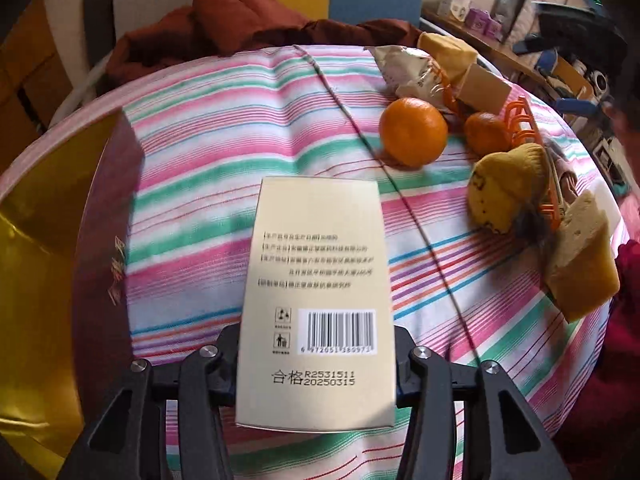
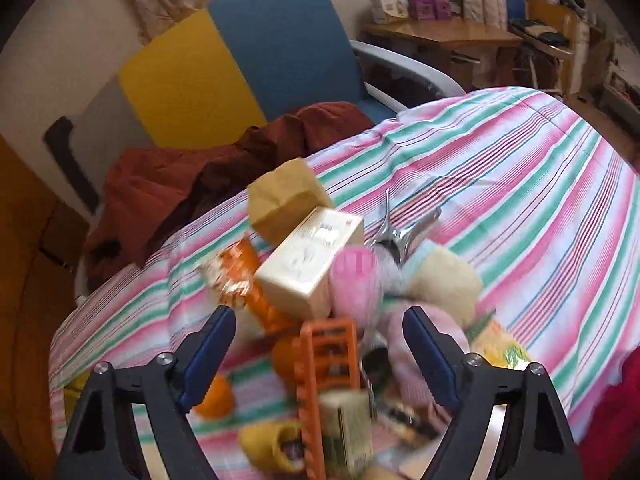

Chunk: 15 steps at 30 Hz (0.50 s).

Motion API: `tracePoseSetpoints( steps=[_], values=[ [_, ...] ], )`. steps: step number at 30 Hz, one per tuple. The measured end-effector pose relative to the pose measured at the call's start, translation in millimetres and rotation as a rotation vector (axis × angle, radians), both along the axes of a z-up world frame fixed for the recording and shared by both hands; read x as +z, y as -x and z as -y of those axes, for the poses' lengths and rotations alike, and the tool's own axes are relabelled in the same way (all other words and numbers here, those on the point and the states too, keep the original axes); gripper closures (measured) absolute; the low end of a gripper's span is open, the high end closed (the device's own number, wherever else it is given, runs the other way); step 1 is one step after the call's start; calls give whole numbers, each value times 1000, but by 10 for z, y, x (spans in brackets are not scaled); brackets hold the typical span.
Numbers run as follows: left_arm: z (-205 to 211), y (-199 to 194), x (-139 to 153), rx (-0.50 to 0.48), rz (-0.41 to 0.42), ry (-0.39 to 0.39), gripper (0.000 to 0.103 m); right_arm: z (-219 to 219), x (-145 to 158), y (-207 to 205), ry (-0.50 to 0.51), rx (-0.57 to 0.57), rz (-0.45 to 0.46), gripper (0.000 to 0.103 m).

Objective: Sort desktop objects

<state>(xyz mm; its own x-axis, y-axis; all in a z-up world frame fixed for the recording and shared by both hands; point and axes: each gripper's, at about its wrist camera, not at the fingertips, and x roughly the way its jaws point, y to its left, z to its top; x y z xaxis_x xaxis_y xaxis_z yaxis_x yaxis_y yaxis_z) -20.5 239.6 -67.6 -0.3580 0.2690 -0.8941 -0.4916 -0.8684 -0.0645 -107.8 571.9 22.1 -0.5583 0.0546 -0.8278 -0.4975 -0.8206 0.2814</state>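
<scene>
In the left wrist view a cream carton (image 1: pixel 316 260) with a barcode and printed text lies between the fingers of my left gripper (image 1: pixel 316 354), which is shut on its near end. It points out over the striped cloth (image 1: pixel 208 152). In the blurred right wrist view my right gripper (image 2: pixel 318 340) stands open above a heap of objects. An orange plastic rack (image 2: pixel 328 360) shows between its blue pads (image 2: pixel 212 344) without touching them. The heap holds a cream box (image 2: pixel 312 260), a brown block (image 2: pixel 284 196), a pink sock (image 2: pixel 356 280) and an orange snack packet (image 2: pixel 236 276).
A dark red box with a gold inside (image 1: pixel 108 220) stands at the left. Two oranges (image 1: pixel 414 132), a yellow sock (image 1: pixel 508 192) and a yellow sponge (image 1: pixel 580 264) lie to the right. A rust-red garment (image 2: pixel 168 184) and a blue chair (image 2: pixel 288 40) sit beyond the far edge.
</scene>
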Motion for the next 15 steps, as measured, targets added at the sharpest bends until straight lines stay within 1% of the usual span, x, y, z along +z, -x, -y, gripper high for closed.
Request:
tracePoseSetpoints(
  steps=[2, 4, 6, 8, 10, 12, 14, 15],
  values=[
    [-1, -23, -11, -10, -22, 5, 52, -64, -72, 201, 30, -7, 23, 20],
    [-1, -27, -18, -15, -33, 7, 52, -56, -164, 385, 36, -10, 67, 25],
    [18, -18, -25, -14, -38, -4, 52, -57, -251, 498, 37, -29, 115, 26],
    [22, -4, -33, -12, -43, -17, 52, -82, -337, 571, 50, -56, 158, 24],
    [-4, 24, -37, -17, -50, -22, 50, -107, -381, 611, 83, -69, 151, 19],
    [-21, 12, -75, -18, -58, -27, 48, -109, -399, 680, 81, -63, 165, 15],
    [-30, 16, -68, -15, -70, -33, 47, -107, -387, 711, 74, -61, 183, 15],
    [-17, -10, -69, -22, -82, -39, 45, -105, -358, 713, 66, -60, 186, 17]
  ],
)
